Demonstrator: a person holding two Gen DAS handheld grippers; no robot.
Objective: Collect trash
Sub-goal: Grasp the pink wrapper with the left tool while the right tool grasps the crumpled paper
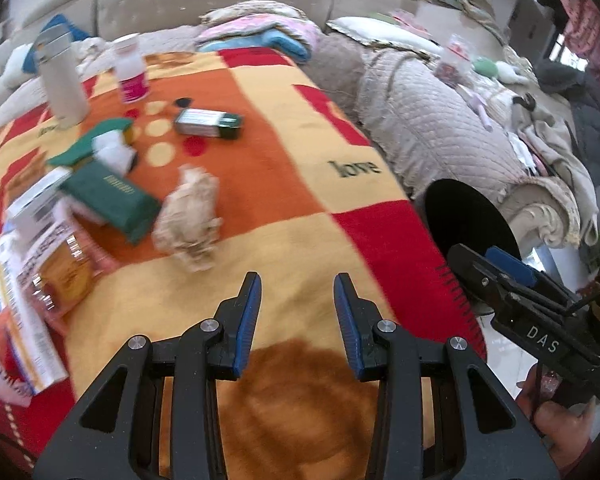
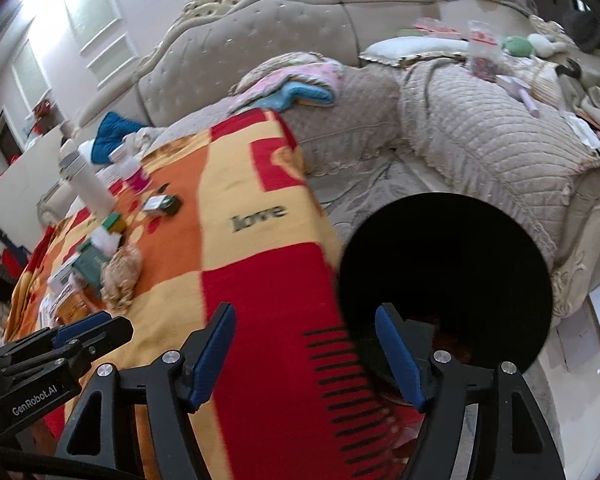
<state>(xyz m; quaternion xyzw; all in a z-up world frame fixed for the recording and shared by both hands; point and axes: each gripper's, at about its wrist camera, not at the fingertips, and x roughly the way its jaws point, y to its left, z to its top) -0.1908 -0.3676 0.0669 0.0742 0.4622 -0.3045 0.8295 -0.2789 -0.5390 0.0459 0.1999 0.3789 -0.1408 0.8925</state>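
Note:
A crumpled beige paper wad [image 1: 190,220] lies on the orange, yellow and red blanket [image 1: 284,208]; it also shows in the right wrist view [image 2: 122,272]. My left gripper [image 1: 296,304] is open and empty, just short of the wad. A black round bin [image 2: 444,280] stands off the blanket's right edge; it also shows in the left wrist view [image 1: 468,220]. My right gripper [image 2: 304,348] is open and empty, over the blanket's edge beside the bin's rim.
Left of the wad lie a green packet [image 1: 112,200], boxes and wrappers [image 1: 32,272], a small green box [image 1: 208,122], a white bottle [image 1: 60,80] and a pink-labelled jar [image 1: 131,70]. A beige quilted sofa [image 2: 480,136] with clutter runs behind and to the right.

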